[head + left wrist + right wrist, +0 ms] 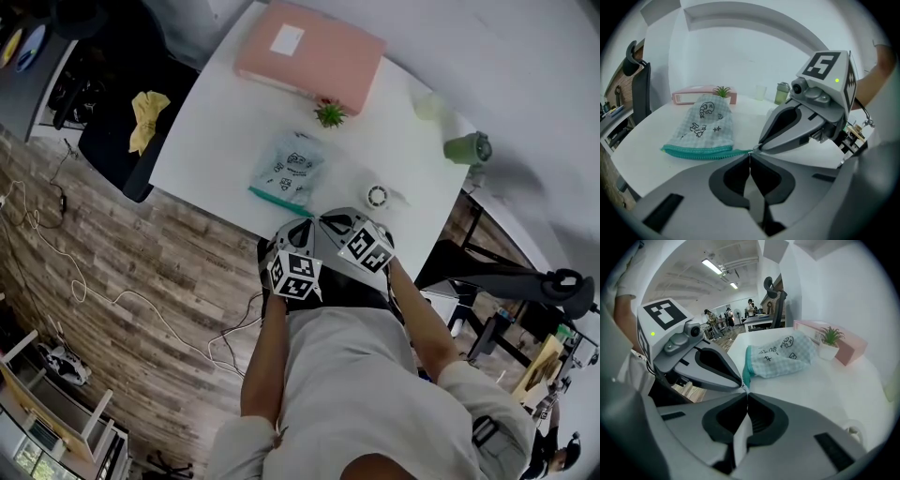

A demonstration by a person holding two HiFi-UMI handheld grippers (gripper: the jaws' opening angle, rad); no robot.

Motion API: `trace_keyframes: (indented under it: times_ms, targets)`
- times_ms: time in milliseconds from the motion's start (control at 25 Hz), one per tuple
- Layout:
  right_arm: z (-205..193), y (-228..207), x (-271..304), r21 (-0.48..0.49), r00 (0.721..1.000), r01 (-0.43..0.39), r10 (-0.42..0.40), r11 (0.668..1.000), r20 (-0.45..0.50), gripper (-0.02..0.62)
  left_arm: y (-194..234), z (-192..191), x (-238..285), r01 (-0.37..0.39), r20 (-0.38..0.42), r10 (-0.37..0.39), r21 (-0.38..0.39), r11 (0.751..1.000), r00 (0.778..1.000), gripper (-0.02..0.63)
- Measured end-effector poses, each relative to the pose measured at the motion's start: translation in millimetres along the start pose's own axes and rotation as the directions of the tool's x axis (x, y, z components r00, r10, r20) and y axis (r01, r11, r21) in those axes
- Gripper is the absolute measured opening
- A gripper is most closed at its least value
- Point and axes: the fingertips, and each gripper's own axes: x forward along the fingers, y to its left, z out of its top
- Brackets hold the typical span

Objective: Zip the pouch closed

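At the near edge of a white desk [225, 131], a checked pouch [705, 124] lies flat with its teal zip [698, 151] turned toward the person. The left hand-held gripper [750, 153] is pinched closed on the zip's thin end tail at the pouch's corner. The right hand-held gripper [746, 392] meets it tip to tip and is also clamped closed at that corner, apparently on the slider, though the piece is too small to be sure. Both grips look set, so the anchoring step seems done. The whole zip stretches away from the two tips, and whether its teeth are joined cannot be told. The run along it appears still to come. Behind the pouch a pink box [309, 52], a small plant [329, 114] and a green cup [467, 148] stand well apart.
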Motion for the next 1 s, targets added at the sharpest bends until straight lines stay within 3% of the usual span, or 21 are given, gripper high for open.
trace_keyframes:
  times_ms: [560,1000]
  targets:
    - [-1,0,-1,0.041,0.999,0.032,-0.033,0.999,0.023,0.003,5,4,-3,-0.02,-0.025,0.021,0.032,0.999,0.999,0.0]
    - [3,0,-6,0.059,0.998,0.06,-0.062,0.996,0.025,0.003,19,5,-12,-0.043,-0.019,0.043,0.014,0.999,0.999,0.0]
